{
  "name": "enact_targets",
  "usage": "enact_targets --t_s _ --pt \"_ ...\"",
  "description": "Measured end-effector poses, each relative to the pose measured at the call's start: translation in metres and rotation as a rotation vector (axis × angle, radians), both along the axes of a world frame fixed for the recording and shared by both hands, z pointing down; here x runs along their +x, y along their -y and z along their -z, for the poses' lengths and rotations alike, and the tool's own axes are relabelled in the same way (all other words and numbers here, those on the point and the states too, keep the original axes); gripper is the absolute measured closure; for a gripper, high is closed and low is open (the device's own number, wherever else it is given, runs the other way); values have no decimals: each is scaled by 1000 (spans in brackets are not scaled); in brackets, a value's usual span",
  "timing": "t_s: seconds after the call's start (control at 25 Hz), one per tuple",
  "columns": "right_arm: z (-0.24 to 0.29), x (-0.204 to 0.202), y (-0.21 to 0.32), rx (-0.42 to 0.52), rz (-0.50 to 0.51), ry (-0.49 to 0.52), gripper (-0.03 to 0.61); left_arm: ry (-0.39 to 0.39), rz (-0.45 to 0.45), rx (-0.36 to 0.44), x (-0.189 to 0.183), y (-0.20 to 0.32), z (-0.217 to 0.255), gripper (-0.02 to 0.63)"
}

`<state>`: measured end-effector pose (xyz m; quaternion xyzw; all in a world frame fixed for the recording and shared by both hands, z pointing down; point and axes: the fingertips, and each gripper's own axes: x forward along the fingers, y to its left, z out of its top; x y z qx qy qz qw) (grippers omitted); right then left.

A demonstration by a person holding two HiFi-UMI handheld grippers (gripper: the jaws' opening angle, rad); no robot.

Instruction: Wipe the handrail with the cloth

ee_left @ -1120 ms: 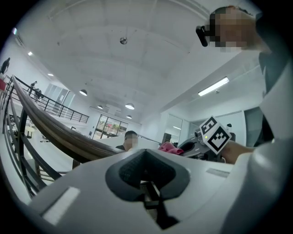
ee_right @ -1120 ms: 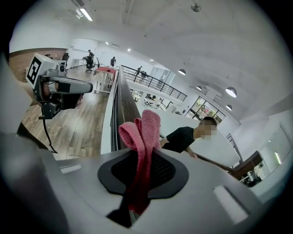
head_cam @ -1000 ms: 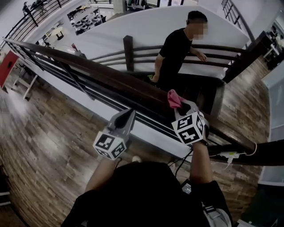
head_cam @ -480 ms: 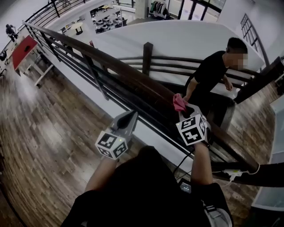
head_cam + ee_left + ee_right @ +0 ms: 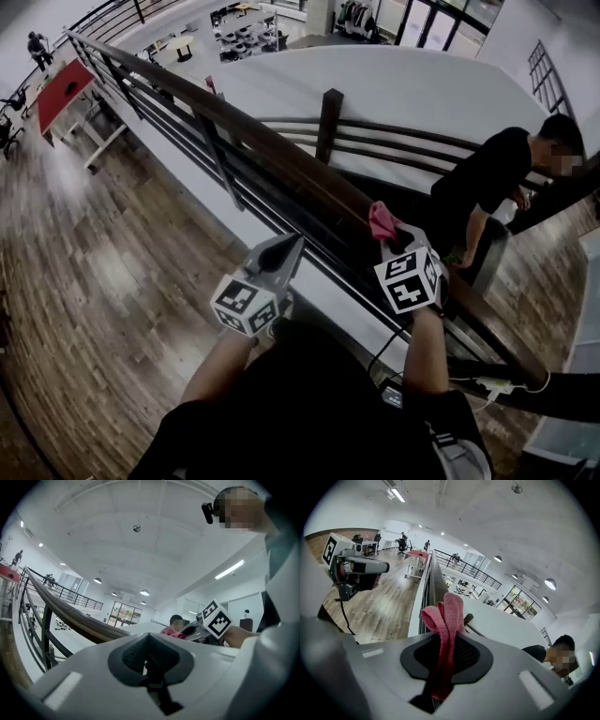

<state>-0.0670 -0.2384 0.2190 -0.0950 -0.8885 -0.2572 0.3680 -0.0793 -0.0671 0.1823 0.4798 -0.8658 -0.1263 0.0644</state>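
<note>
One cloth point(image 5: 380, 220) clamped in right gripper point(image 5: 393, 233) | left gripper point(image 5: 290, 242) closed, empty | one handrail point(image 5: 279, 150)

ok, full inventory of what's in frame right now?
handrail: one, dark wood, diagonal from upper left to lower right, bars beneath.
cloth: one, pink, over the handrail top; contact unclear.
person: one, black shirt, beyond the handrail at right.
table: one, red top, far upper left.
floor: wood planks, left of the handrail.
cable: one, white, lower right by the handrail.
left gripper: one, grey, jaws together, empty, near side of the handrail.
right gripper: one, grey, shut on the cloth.
</note>
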Motion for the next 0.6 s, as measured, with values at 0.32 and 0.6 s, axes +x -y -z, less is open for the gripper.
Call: enact_targets --t_s 0.32,0.6 --pt "1 -29 -30 -10 20 -21 525 68 -60 -17 -38 3 12 614" --pt "-1 -51 -57 -2 52 -44 525 56 -91 -33 -65 1 4 614"
